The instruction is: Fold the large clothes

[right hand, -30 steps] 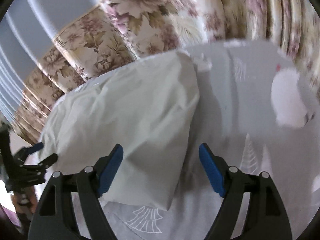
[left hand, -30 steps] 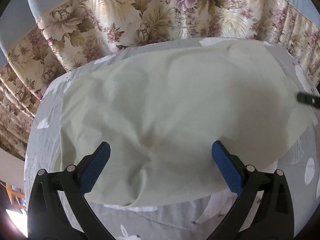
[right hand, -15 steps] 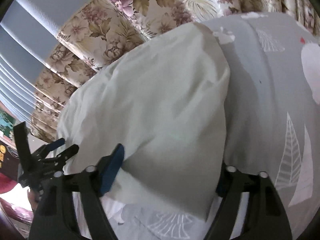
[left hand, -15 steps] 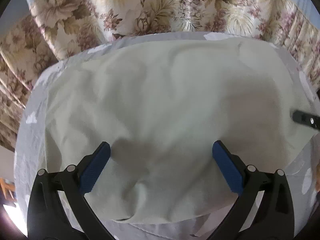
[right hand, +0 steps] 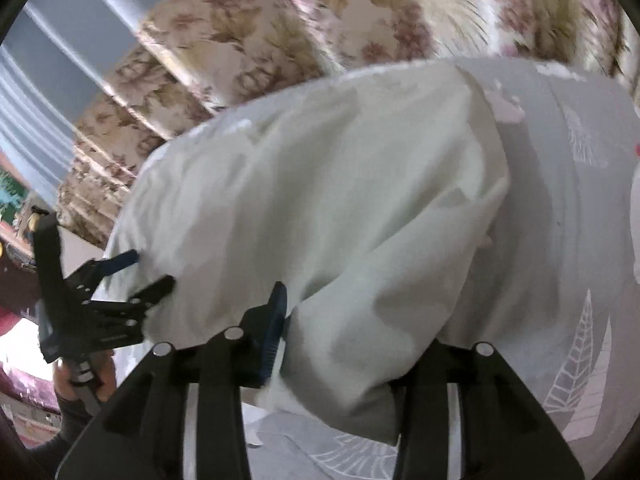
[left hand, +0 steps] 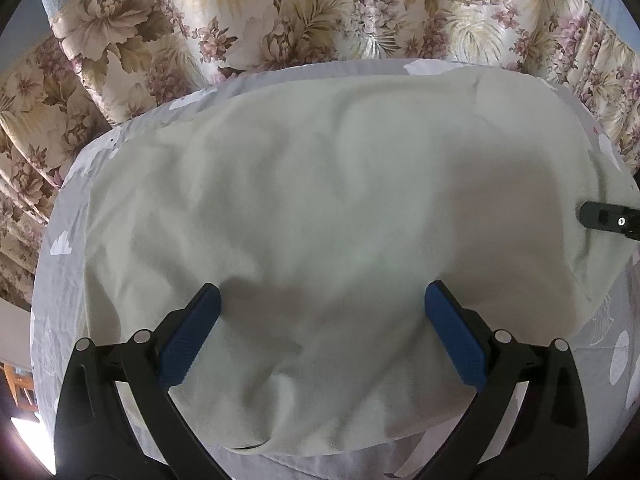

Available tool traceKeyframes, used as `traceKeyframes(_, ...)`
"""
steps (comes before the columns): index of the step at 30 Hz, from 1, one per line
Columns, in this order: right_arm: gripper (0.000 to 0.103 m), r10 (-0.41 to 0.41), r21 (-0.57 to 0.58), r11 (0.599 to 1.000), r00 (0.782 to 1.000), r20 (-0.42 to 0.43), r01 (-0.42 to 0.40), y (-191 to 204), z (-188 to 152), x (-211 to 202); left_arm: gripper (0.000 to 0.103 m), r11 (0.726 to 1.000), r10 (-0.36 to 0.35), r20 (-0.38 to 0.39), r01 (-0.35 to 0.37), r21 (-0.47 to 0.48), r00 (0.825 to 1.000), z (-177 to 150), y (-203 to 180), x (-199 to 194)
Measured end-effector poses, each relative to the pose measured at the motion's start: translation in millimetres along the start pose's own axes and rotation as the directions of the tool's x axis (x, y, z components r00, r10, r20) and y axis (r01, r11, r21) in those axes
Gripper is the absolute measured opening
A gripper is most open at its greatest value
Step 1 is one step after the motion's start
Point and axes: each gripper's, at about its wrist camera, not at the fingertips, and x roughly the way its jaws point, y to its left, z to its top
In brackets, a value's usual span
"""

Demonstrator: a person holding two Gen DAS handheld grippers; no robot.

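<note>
Our right hand-held gripper (right hand: 352, 344) has been closing on the pale garment's (right hand: 320, 208) thick corner; left hand-held gripper (left hand: 320, 336) gapes wide, so layers may slip.

A pale cream-green cloth (left hand: 320, 208), plain and unpatterned, fills the middle of the frame. Under it lies a grey sheet (left hand: 60, 216) printed with white leaves and shapes. Across the top hangs a beige curtain (left hand: 280, 12) with pink and olive flowers. The grippers' black fingers carry blue pads (left hand: 188, 336).
</note>
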Motion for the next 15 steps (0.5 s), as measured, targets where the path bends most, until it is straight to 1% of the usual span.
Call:
traceKeyframes(1,0.039,0.013,0.029,0.999,1.0,-0.001,-0.013,-6.9,-2.2,-0.6,0.1,1.0,-0.003,0.0,0.003,0.0,1.0,-0.1,0.4,-0.1)
traceKeyframes(3,0.04,0.066,0.11,0.992,0.998,0.018,-0.068,-25.2,-10.3,-8.7,0.1,1.0,-0.01,-0.003,0.01,0.001,1.0,0.0,2.1,0.1)
traceKeyframes(5,0.042,0.119,0.18,0.976,0.992,0.039,-0.124,-41.3,-22.3,-19.6,0.1,1.0,-0.013,-0.004,0.013,0.002,1.0,-0.1,2.7,0.5)
traceKeyframes(7,0.045,0.182,0.245,0.95,0.981,0.072,-0.194,-54.8,-38.6,-32.9,0.1,1.0,-0.009,-0.001,0.009,0.006,1.0,-0.3,2.0,0.5)
traceKeyframes(9,0.052,0.232,0.285,0.925,0.968,0.099,-0.251,-61.6,-51.2,-39.5,0.1,1.0,-0.005,-0.001,0.005,0.004,1.0,-0.1,0.7,0.6)
traceKeyframes(10,0.053,0.254,0.305,0.912,0.961,0.108,-0.276,-64.0,-56.9,-40.5,0.1,1.0,-0.004,-0.001,0.004,0.003,1.0,-0.1,0.0,0.9)
traceKeyframes(11,0.054,0.273,0.322,0.9,0.956,0.108,-0.294,-65.1,-62.1,-39.3,0.1,1.0,-0.001,-0.002,0.001,0.001,1.0,0.0,-0.4,1.1)
traceKeyframes(12,0.056,0.281,0.325,0.896,0.954,0.109,-0.301,-64.8,-65.5,-37.3,0.1,1.0,0.0,-0.002,0.0,0.0,1.0,-0.4,-1.2,1.0)
traceKeyframes(15,0.057,0.286,0.332,0.893,0.953,0.104,-0.304,-64.4,-72.1,-31.2,0.1,1.0,-0.002,-0.001,0.002,-0.003,1.0,-1.5,-0.7,0.8)
